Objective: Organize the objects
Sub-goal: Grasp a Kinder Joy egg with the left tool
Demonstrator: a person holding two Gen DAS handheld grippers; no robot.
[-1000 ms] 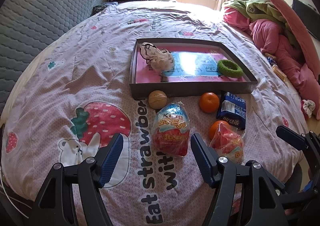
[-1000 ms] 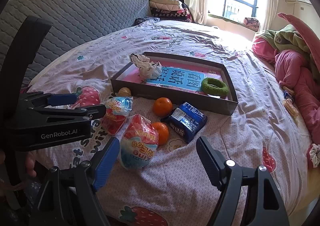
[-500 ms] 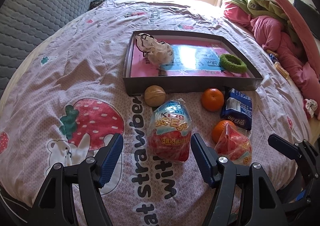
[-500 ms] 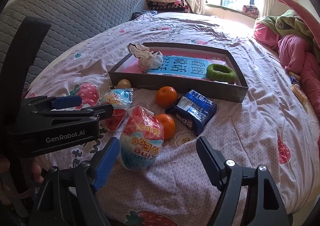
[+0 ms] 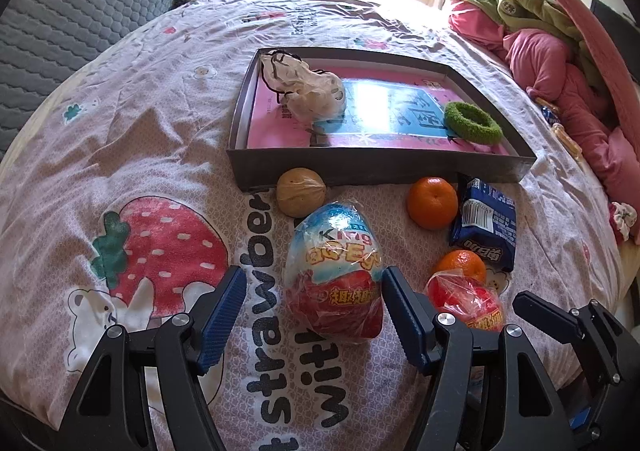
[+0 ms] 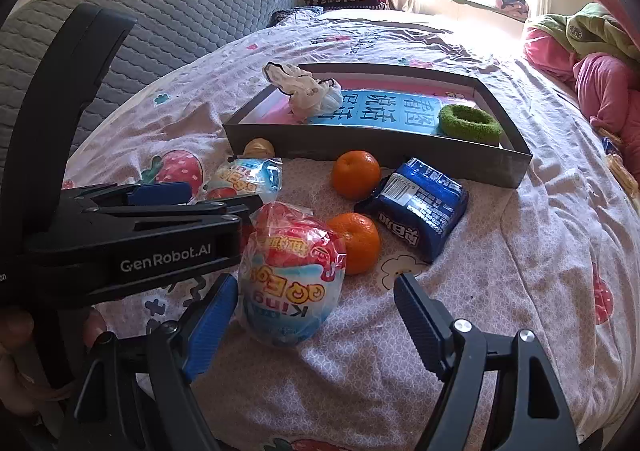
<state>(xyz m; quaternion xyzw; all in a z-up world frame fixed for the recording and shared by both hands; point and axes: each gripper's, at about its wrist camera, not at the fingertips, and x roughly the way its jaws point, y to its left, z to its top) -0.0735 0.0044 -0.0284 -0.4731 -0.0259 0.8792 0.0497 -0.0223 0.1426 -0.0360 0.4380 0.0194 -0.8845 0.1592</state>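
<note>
1. The left gripper [image 5: 310, 315] is spread wide over the bedspread [image 5: 160, 155]. The left King Egg toy [image 5: 334, 271] lies between its blue pads; the right-hand pad is just beside the wrapper, the left-hand pad well apart from it.
2. The right gripper [image 6: 316, 319] is also spread, with nothing pinched. The right King Egg toy [image 6: 290, 283] lies between its fingers, near the left-hand pad and well clear of the other.
3. The shallow dark box [image 5: 380, 171] sits at 12 o'clock from the left egg in the left wrist view. Its floor is pink with a blue printed panel.
4. Inside the box there are two things: a crumpled white drawstring pouch [image 5: 308, 91] at the 10 o'clock corner and a green fuzzy ring [image 5: 472, 121] at the 3 o'clock side.
5. Outside, along the box's near wall: a walnut [image 5: 300, 191] touching or just beside the wall, and a tangerine [image 5: 432, 201] at 3 o'clock from it.
6. A blue snack packet [image 5: 486, 223] lies just right of that tangerine; a second tangerine [image 5: 462, 265] lies at 6 o'clock from the first, against the right egg toy.
7. A hand [image 6: 24, 347] grips the left tool's handle — seen at 8 o'clock in the right wrist view.
</note>
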